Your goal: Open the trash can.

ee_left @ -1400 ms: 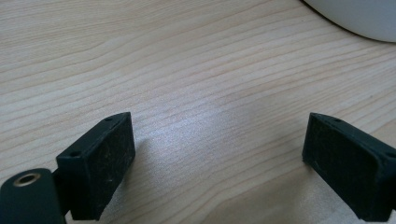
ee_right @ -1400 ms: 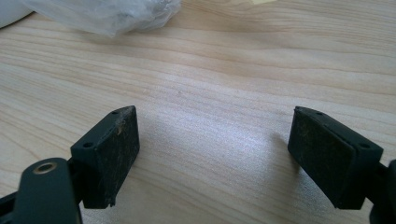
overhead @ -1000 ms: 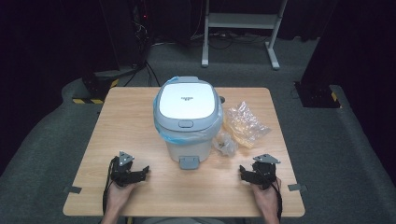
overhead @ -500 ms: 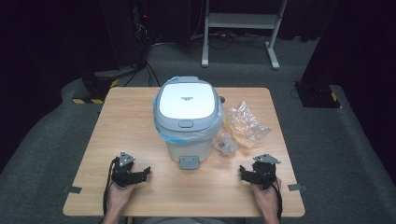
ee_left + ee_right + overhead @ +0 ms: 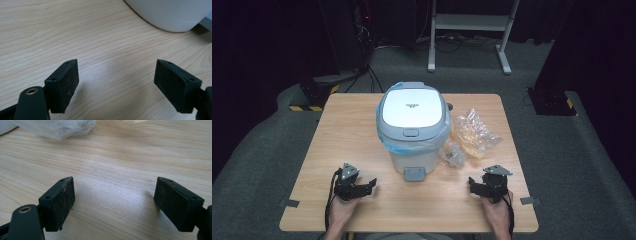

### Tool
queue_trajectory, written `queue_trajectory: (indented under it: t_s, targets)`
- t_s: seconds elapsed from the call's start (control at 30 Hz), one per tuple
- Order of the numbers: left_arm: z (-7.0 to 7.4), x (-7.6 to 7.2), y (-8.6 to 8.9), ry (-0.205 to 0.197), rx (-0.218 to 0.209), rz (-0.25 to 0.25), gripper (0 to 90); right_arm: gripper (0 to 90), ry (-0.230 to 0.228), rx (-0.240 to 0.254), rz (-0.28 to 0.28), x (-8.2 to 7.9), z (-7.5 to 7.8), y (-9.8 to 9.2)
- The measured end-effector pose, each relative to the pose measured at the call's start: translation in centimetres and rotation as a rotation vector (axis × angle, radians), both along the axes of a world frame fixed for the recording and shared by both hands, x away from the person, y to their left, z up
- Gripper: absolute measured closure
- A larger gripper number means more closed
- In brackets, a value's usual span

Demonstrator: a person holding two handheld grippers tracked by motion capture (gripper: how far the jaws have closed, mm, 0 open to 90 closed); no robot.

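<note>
The table [image 5: 362,125] is pale wood with a fine streaked grain. The bin [image 5: 413,131] ahead of both grippers is light grey with a white lid panel, and a light blue liner [image 5: 388,142] shows under its rim. The crumpled bags [image 5: 472,132] ahead of the right gripper [image 5: 473,185] are clear, one tinted yellow. Both grippers, the left gripper [image 5: 371,184] too, are black, each topped by a grey plate. Floor [image 5: 272,150] dark grey

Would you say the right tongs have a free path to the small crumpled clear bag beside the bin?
Probably yes: the right tongs stand open on bare table, and nothing lies between them and the crumpled clear bag.
</note>
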State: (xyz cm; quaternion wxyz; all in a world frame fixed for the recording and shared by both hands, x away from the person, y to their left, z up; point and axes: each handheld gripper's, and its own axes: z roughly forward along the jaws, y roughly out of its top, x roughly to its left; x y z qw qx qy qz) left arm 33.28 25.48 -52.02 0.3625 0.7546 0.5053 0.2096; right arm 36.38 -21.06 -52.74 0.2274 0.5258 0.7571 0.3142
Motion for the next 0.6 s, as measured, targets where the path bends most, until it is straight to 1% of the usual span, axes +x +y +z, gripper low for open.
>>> queue_trajectory:
  t_s: [0.1,0.2,0.4,0.6]
  targets:
    - [0.2,0.0,-0.4,-0.005,-0.017,-0.021,21.5,16.8,0.000,0.000,0.000,0.0,0.0,0.0]
    - [0.3,-0.1,-1.0,-0.006,-0.011,-0.043,21.7,17.2,0.000,0.000,0.000,0.0,0.0,0.0]
    - [0.3,-0.1,-1.9,-0.005,-0.019,-0.079,21.7,17.5,-0.002,0.000,0.000,0.0,0.0,0.0]
    - [0.6,-0.2,-3.0,-0.023,-0.039,-0.120,21.1,17.7,-0.002,0.001,0.000,0.0,0.0,0.0]
